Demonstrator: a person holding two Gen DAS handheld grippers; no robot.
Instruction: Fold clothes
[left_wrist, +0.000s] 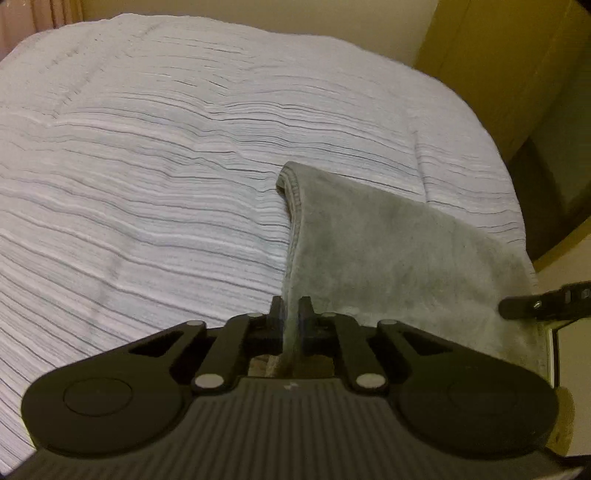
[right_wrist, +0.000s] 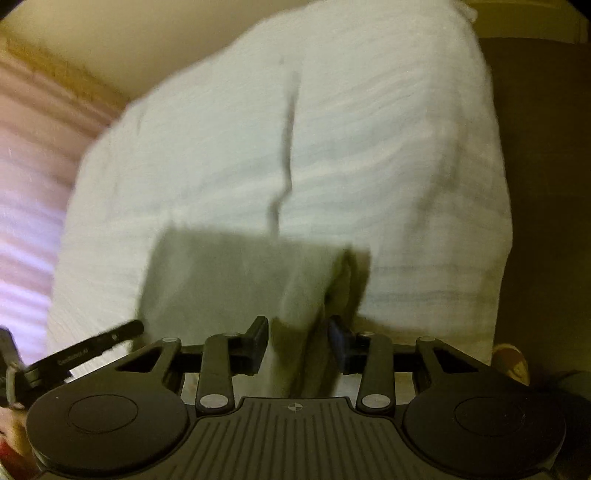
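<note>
— Where's the cloth right now?

— The soft grey fleecy garment lies on the white ribbed bedspread, near the bed's edge, its stitched hem end farthest from both tools. Its near edge is lifted off the spread.

— Who has hold of it?

— The left gripper has its jaws pressed together on the garment's left edge; the fabric runs straight up between them. The right gripper has its jaws some way apart with a bunched fold of the same grey cloth between them. That view is blurred, so I can't swear the pads are biting, but the cloth seems to fill the gap.

— Which way does the piece run?

— Its long axis stretches away from both sets of jaws, out across the bedspread toward the far hem. The two tools stand side by side along the near edge, left on the garment's left side, right on its right, neither plainly nearer.

— So the next move?

— I'd guess carrying that near edge forward over the garment to meet the hem.
</note>
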